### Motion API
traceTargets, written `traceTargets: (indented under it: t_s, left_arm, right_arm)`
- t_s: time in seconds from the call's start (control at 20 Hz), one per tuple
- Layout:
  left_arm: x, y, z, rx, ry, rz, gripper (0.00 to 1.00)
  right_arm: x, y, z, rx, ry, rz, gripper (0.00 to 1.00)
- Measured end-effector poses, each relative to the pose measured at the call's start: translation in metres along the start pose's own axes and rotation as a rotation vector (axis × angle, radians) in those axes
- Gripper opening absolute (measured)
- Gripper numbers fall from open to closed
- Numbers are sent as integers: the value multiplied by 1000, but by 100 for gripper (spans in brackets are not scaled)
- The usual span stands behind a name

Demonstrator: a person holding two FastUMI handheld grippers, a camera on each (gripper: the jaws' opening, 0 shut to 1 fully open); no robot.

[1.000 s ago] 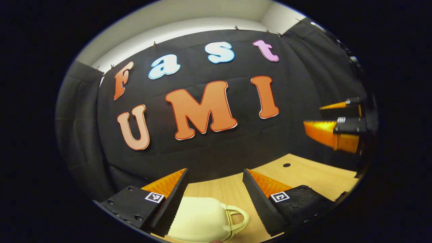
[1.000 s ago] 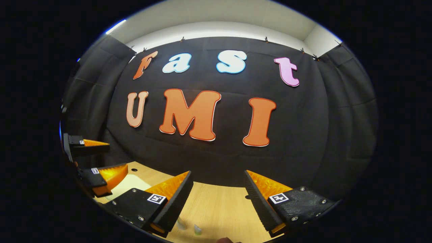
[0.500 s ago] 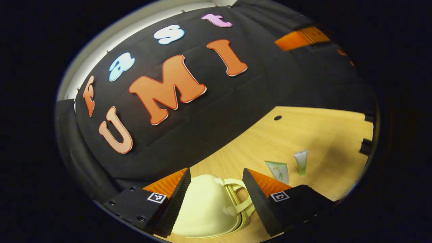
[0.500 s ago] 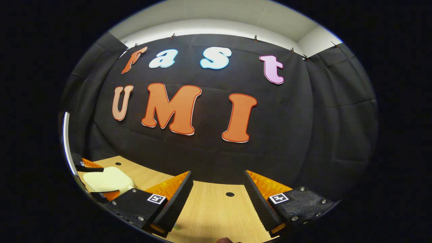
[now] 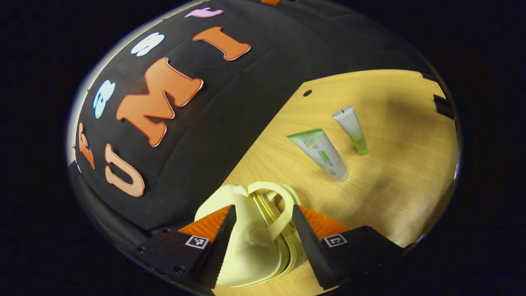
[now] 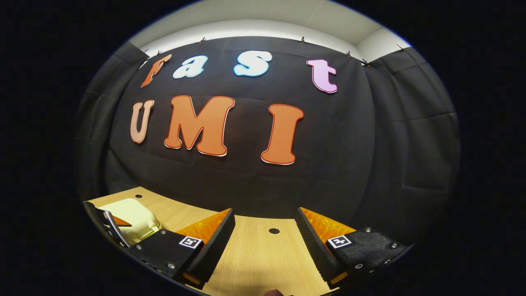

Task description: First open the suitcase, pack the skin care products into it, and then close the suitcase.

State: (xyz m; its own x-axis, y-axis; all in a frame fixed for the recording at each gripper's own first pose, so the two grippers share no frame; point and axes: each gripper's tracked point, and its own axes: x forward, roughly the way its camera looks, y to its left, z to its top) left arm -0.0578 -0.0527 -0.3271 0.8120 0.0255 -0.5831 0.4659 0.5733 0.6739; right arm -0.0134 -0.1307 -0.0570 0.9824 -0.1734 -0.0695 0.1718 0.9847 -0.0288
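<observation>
The left gripper [image 5: 261, 238] is wide open, one finger on each side of the small pale yellow plastic suitcase [image 5: 250, 242], which lies closed on the light wooden surface [image 5: 390, 181]. Two squeeze tubes stand farther off: a green-and-white tube [image 5: 320, 153] and a smaller grey-green tube [image 5: 351, 129]. The right gripper [image 6: 265, 242] is open and holds nothing.
</observation>
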Motion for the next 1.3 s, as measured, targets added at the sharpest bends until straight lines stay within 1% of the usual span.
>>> traceTargets:
  t_s: [0.1, 0.15, 0.2, 0.3, 0.4, 0.45, 0.5, 0.55, 0.6, 0.65, 0.75, 0.8, 0.85, 1.0, 1.15, 1.3]
  left_arm:
    - [6, -6, -7, 64, 29, 16, 84]
    - [9, -9, -11, 97, 50, 15, 89]
    - [14, -12, -13, 129, 65, 17, 84]
    - [24, -21, -21, 199, 100, 13, 83]
    - [37, -27, -24, 257, 119, 10, 72]
    - [42, -29, -26, 278, 124, 12, 72]
    - [47, -30, -27, 300, 132, 12, 65]
    - [51, -24, -25, 324, 130, 37, 43]
    - [57, -24, -24, 334, 120, 42, 22]
    - [52, -24, -24, 323, 122, 46, 17]
    - [48, -20, -22, 250, 116, 49, 17]
    - [36, -15, -11, 218, 86, 65, 11]
    - [39, -6, -11, 187, 83, 88, 5]
    - [23, 30, -2, 44, 63, 126, 4]
    - [10, 68, 4, -105, 34, 154, 4]
    - [0, 101, 7, -212, -5, 171, 4]
  right_arm:
    - [3, -3, -4, -1, 6, -2, 95]
    - [4, -5, -4, 4, 5, -2, 95]
    - [4, -5, -5, 12, 6, 1, 95]
    - [7, -4, -9, 22, 12, 10, 95]
    - [8, -5, -12, 17, 14, 17, 95]
    - [9, -5, -13, 11, 14, 22, 95]
    - [10, -6, -15, 1, 15, 25, 95]
    - [11, -8, -17, -8, 17, 28, 95]
    - [12, -11, -18, -15, 17, 28, 95]
    - [14, -13, -19, -17, 19, 31, 95]
    - [17, -17, -22, -11, 27, 38, 95]
    - [19, -18, -25, -10, 33, 44, 95]
    - [21, -18, -28, -7, 38, 49, 95]
    - [30, -14, -34, 7, 50, 74, 96]
    - [38, 2, -37, 8, 68, 102, 96]
    - [39, 23, -29, -5, 59, 123, 95]
